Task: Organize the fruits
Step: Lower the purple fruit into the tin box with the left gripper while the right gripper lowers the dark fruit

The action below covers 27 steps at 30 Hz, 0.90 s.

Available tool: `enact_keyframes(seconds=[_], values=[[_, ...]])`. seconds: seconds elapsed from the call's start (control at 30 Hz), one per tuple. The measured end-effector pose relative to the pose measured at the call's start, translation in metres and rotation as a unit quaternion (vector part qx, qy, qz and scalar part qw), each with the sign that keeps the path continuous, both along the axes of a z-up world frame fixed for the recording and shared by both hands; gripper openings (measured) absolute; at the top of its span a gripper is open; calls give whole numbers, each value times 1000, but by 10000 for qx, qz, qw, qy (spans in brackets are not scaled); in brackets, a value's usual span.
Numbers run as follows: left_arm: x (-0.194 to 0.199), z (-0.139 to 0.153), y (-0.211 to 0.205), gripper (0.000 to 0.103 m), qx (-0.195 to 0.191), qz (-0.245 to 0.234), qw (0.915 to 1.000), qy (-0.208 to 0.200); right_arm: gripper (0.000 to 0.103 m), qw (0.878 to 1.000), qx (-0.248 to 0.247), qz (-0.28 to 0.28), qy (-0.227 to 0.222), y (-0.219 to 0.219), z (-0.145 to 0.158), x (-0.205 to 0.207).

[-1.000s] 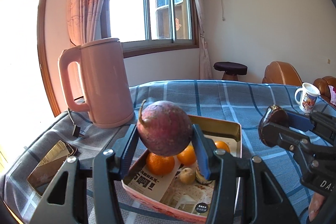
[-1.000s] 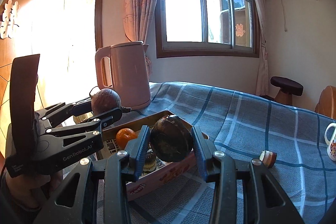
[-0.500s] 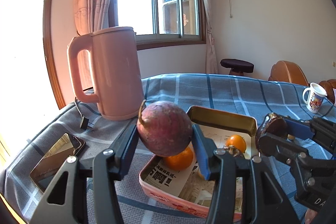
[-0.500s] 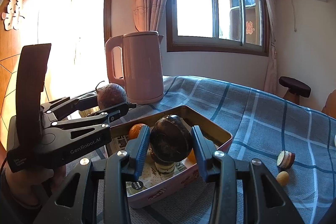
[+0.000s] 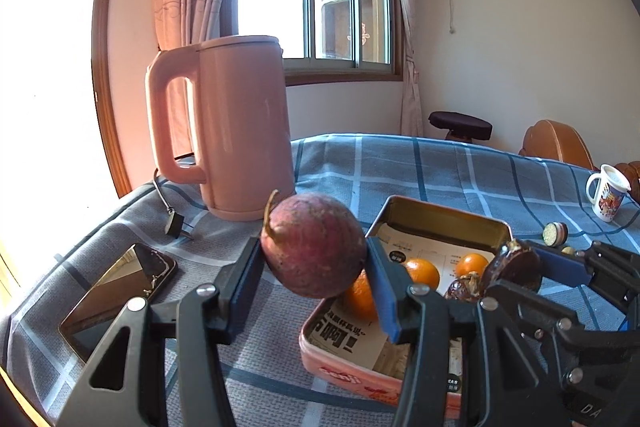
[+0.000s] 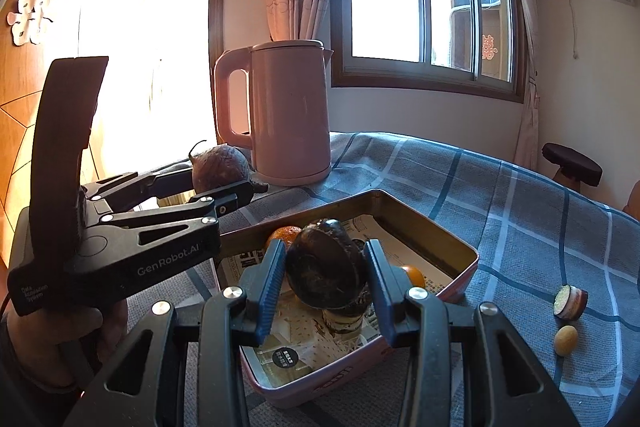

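Closing toward the paper-lined pink rectangular tin (image 6: 460,281) at twelve o'clock, left gripper (image 5: 314,275) pinching a reddish-purple round fruit (image 5: 314,251), right gripper (image 6: 326,285) clamping a dark round fruit (image 6: 326,273), both look ready for dropping.

Both hand-held grippers (image 5: 314,275) (image 6: 326,277) clamped, side by side

Kettle (image 5: 240,131): behind tin (image 5: 444,223), on table (image 5: 420,167).
Phone (image 5: 120,291): left of tin.
Oranges (image 5: 422,273): in tin.
Mug (image 5: 606,197): far right.

Both wrist fisheyes look slightly downward along their own fingers, close above the table, sharing the tin (image 5: 444,223) (image 6: 424,223) at 6 o'clock and kettle (image 5: 240,131) (image 6: 288,119) at 11 o'clock.
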<state>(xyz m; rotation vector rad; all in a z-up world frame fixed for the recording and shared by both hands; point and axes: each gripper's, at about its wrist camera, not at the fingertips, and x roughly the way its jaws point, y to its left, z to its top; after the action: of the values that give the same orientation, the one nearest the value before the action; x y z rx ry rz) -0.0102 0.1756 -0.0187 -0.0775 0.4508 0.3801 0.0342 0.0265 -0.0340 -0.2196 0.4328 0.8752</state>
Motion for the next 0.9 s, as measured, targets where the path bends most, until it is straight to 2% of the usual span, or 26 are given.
enact_keyframes(seconds=[0.47, 0.73, 0.9], values=[[3, -6, 4, 53, -60, -40, 9999, 89, 43, 9983, -416, 234, 337, 25, -19, 5], [11, -12, -5, 53, -35, -235, 9994, 265, 43, 9978, -499, -269, 335, 16, -21, 19], [19, -17, -15, 53, -38, -499, 9978, 432, 43, 9976, -436, -318, 430, 13, -21, 25]])
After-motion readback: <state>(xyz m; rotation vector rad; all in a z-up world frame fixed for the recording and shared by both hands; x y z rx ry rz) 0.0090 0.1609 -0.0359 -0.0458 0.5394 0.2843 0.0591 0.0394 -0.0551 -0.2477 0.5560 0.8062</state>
